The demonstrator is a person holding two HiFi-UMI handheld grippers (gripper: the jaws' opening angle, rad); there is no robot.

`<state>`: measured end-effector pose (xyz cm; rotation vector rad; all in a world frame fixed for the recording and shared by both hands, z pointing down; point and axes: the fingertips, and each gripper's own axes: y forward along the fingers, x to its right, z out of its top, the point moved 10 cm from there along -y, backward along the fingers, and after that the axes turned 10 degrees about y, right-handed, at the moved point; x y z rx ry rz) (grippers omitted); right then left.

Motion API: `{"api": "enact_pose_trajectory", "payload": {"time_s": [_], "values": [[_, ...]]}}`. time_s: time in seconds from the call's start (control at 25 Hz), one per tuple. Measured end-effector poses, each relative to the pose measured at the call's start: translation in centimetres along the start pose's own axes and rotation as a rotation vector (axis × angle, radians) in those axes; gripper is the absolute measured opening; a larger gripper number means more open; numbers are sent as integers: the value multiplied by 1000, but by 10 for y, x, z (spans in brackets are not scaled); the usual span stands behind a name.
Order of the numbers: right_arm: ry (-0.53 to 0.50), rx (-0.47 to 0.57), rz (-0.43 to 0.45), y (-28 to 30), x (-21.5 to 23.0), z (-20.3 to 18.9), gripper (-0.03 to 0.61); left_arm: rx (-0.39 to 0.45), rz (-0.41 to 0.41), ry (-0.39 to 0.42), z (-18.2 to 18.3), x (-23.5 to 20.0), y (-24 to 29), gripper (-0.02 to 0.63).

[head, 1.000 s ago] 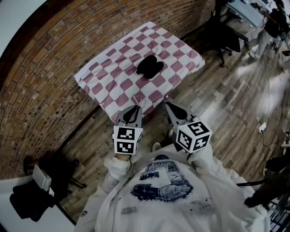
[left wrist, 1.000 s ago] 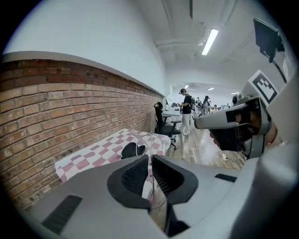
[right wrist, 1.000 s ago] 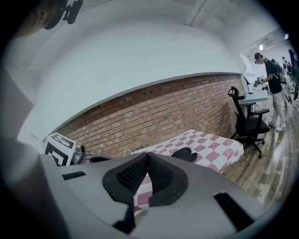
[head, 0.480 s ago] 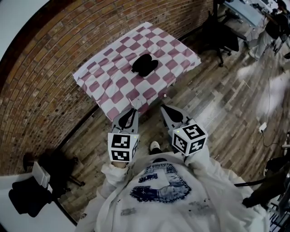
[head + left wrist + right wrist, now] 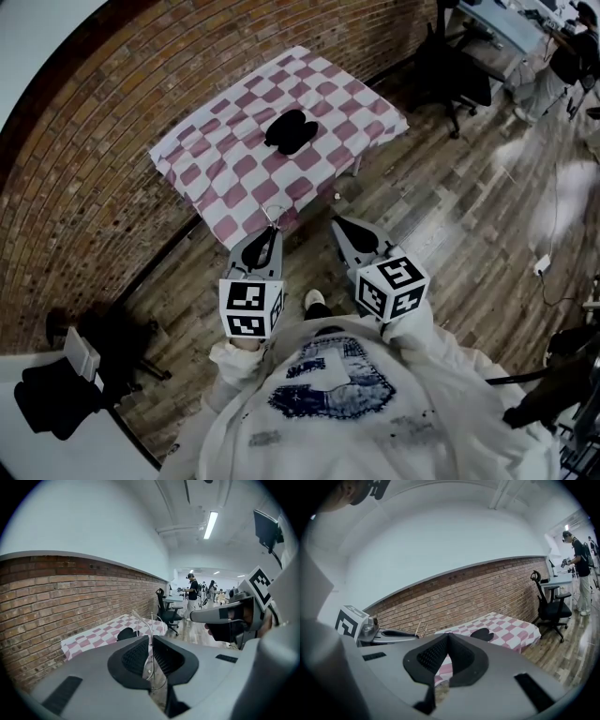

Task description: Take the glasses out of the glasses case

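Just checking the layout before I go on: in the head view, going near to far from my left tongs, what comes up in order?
left tongs → glasses pinched in them → checkered tablecloth → black glasses case → brick wall

Glasses (image 5: 152, 620) partly hidden between left tongs (image 5: 151, 637)

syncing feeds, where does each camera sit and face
Head view: on the person's head, steeply down at the checked table; sweatshirt, left gripper, right gripper show.
Left gripper view: on the left gripper, along jaws shut on glasses, toward the table; right gripper at right.
Right gripper view: on the right gripper, along shut empty jaws, toward the table; left gripper at left.
Shared: all show the black glasses case.
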<state>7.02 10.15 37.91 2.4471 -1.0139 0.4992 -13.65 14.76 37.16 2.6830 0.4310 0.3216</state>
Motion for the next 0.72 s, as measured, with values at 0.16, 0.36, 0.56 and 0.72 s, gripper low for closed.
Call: {"api": "enact_pose_trajectory", "payload": {"time_s": [0.16, 0.36, 0.56, 0.72], "values": [[-2, -1, 4, -3, 0, -1, 14, 1, 7, -5, -1, 3, -3, 41], [-3, 6, -2, -4, -1, 0, 14, 11, 2, -3, 1, 2, -3, 41], [-4, 10, -8, -1, 0, -1, 14, 15, -1, 0, 1, -2, 0, 41], [-3, 15, -13, 4, 0, 2, 14, 19, -7, 2, 4, -7, 3, 41]]}}
